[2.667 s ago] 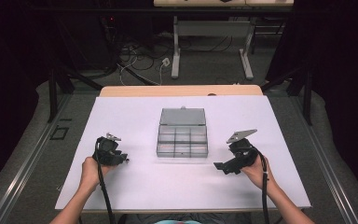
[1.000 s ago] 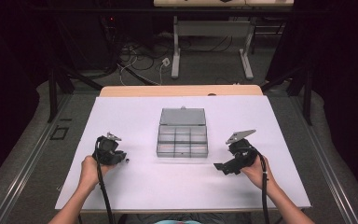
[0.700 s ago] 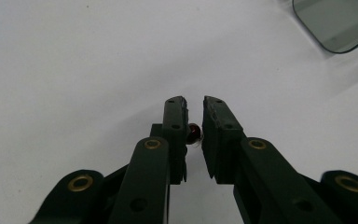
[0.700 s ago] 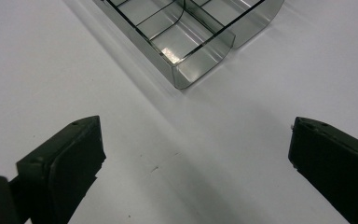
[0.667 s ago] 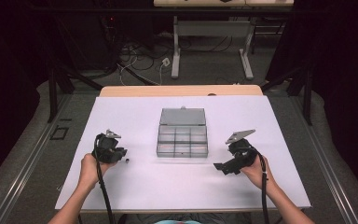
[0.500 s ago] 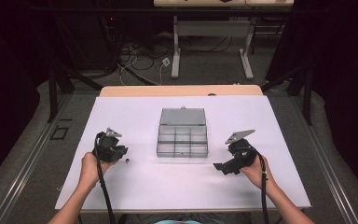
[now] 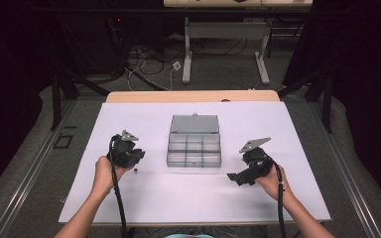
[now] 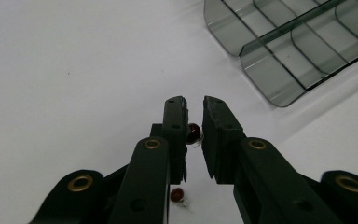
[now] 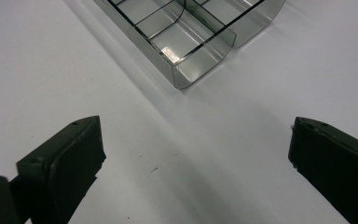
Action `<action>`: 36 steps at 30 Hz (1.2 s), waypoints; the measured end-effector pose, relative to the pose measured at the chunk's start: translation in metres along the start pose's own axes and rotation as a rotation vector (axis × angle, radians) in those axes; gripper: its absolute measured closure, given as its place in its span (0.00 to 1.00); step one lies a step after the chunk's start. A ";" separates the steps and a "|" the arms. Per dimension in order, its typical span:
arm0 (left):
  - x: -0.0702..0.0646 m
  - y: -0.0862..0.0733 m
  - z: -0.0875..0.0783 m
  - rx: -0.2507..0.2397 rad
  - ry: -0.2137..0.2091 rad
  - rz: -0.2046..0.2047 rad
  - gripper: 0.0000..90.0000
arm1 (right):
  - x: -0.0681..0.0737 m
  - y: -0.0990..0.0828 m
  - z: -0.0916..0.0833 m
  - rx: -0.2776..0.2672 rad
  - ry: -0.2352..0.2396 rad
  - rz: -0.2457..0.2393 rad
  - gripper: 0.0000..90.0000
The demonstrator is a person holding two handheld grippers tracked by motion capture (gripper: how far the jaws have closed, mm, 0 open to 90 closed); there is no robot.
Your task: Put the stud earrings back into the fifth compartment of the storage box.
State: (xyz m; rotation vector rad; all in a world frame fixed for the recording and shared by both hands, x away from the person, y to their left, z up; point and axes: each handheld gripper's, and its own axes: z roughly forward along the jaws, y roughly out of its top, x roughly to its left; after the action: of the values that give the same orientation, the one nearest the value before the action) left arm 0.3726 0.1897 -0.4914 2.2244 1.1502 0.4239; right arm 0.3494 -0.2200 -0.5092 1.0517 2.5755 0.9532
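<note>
Left gripper view: we had the left gripper point(image 8: 193, 105) pinched on a red bead point(image 8: 194, 133), compartment box point(image 8: 279, 60) up right

One clear grey compartment box point(image 7: 194, 148), lid open, at the middle of the white table point(image 7: 297, 134). Two small dark-red beads: one between the tips of the left gripper point(image 8: 195, 108), bead point(image 8: 194, 133); one on the table beneath it, bead point(image 8: 176, 194). Two hand-held grippers, the right gripper point(image 9: 196, 154) included.
</note>
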 end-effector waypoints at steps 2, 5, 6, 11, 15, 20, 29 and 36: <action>-0.004 0.005 0.000 -0.007 -0.005 0.011 0.88 | 0.000 0.000 0.000 0.000 0.000 0.000 0.04; -0.012 0.012 0.001 -0.023 -0.013 0.031 0.88 | 0.000 0.000 0.000 0.004 -0.002 0.006 0.04; -0.014 0.014 0.001 -0.023 -0.018 0.035 0.88 | 0.000 0.000 0.000 0.003 -0.001 0.005 0.04; -0.023 0.021 0.002 -0.032 -0.030 0.062 0.88 | 0.000 0.000 0.000 0.002 -0.001 0.007 0.04; -0.027 0.026 0.002 -0.039 -0.035 0.064 0.88 | 0.000 0.000 0.000 0.002 0.001 0.008 0.04; -0.033 0.033 0.005 -0.055 -0.043 0.078 0.88 | 0.000 0.001 0.000 0.001 -0.005 0.003 0.04; -0.051 0.047 0.015 -0.059 -0.079 0.106 0.88 | 0.000 0.000 0.001 -0.006 -0.003 0.001 0.04; -0.062 0.055 0.026 -0.059 -0.100 0.126 0.88 | 0.000 0.000 0.000 0.004 -0.003 0.002 0.04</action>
State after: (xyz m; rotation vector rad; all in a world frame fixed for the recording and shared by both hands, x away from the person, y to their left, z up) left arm 0.3850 0.1056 -0.4772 2.2470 0.9383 0.3877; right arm 0.3495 -0.2201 -0.5091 1.0556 2.5759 0.9469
